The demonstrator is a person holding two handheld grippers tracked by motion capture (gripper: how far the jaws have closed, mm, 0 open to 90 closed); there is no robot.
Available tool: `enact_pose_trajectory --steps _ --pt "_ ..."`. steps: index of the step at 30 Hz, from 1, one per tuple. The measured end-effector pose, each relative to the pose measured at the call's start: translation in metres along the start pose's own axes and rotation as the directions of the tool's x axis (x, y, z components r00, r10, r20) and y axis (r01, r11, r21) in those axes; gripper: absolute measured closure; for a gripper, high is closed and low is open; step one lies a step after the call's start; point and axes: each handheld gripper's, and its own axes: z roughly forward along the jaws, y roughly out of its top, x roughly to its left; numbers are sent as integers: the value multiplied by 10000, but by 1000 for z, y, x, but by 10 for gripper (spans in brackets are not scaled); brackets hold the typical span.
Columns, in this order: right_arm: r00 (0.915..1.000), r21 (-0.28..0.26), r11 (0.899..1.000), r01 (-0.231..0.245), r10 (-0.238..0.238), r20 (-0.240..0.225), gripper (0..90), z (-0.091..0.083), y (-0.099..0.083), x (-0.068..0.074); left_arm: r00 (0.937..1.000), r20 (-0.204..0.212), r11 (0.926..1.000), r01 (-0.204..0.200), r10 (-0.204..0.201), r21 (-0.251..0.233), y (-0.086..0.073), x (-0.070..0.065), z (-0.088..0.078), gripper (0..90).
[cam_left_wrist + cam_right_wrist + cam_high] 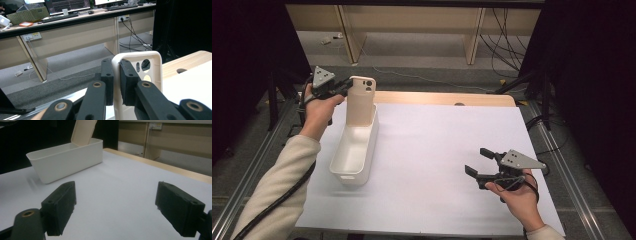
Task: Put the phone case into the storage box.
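Right gripper (478, 164) at five o'clock on the white table (437, 150), jaws spread wide and holding nothing; left gripper (346, 88) at ten o'clock, clamped on a cream phone case (361, 100) standing upright in the white bin (354, 150)

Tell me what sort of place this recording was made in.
Most likely a lab or office workroom set up for recording. A white-topped table stands between dark curtains, and behind it a long desk carries monitors and keyboards, with loose cables on the floor.
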Motion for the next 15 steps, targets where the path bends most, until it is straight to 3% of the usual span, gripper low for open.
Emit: enact_pose_trajectory --steps 2,3,4,6,7,13,14,15 --pt "10000 -58 10000 -47 47 -8 180 1 0 0 10000 0 10000 -4 4 7 0 0 1 823" --pt "9995 118 9995 -300 301 -95 179 0 0 2 10000 -4 10000 6 -6 3 0 0 1 822" --pt "10000 5 10000 5 -5 11 179 0 0 0 10000 -4 10000 10 -10 -7 0 0 1 822" --pt "10000 -43 10000 -49 49 -6 177 1 0 0 10000 14 10000 8 -8 -2 -1 -1 2 823" --pt "9998 289 9994 -198 197 23 176 -1 0 1 10000 18 10000 -3 3 0 -1 -1 2 822" --pt "9996 218 9994 -256 258 -75 164 1 -1 2 10000 4 10000 12 -12 26 -2 2 2 822" --pt "10000 117 9999 -55 55 59 162 2 -1 1 10000 -17 10000 15 -14 31 -2 2 2 822" --pt "9996 112 9996 -244 245 -129 161 3 -1 2 10000 -28 10000 5 -5 31 -2 3 2 822"
